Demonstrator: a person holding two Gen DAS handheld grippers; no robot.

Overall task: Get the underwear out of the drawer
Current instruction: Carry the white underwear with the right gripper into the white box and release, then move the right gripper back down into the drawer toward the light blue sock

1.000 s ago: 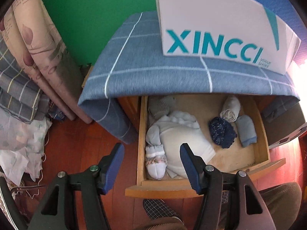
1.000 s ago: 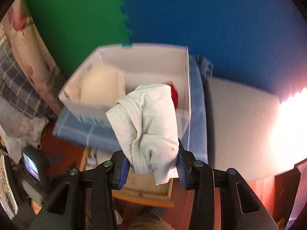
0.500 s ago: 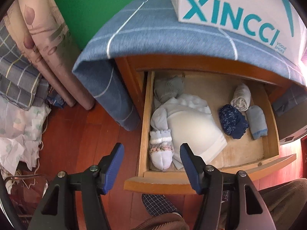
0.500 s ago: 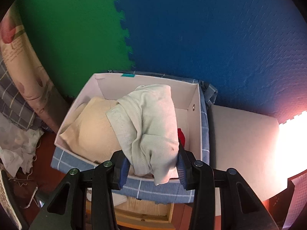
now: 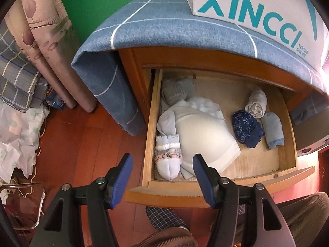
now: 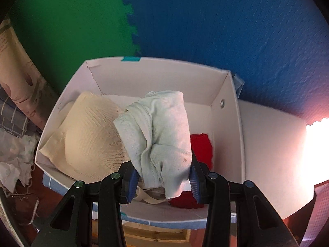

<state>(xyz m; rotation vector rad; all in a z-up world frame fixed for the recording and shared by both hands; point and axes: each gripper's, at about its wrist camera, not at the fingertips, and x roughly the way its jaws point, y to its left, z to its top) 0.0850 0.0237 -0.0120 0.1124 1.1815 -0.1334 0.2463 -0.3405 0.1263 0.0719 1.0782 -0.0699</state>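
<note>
The wooden drawer (image 5: 226,193) stands pulled out in the left wrist view. Inside lie a white bra (image 5: 203,135), a pale rolled sock pair (image 5: 167,160), a grey bundle (image 5: 178,90), a dark blue piece (image 5: 246,129) and two small rolls (image 5: 257,103). My left gripper (image 5: 162,170) hangs open above the drawer's front left corner, holding nothing. In the right wrist view my right gripper (image 6: 162,177) is shut on a pale folded underwear (image 6: 160,135) over the white box (image 6: 230,94), which holds a cream bra (image 6: 90,131) and a red garment (image 6: 201,146).
The white box (image 5: 257,6) rests on a blue checked cloth (image 5: 164,22) that covers the cabinet top. Folded bedding (image 5: 22,47) and crumpled fabric (image 5: 18,127) lie on the red wooden floor at the left. A person's slipper (image 5: 164,218) and trouser leg (image 5: 304,216) are below the drawer.
My right gripper has carried the pale underwear forward until it hangs over the box's inside. The left gripper has sunk a little toward the drawer, still open.
</note>
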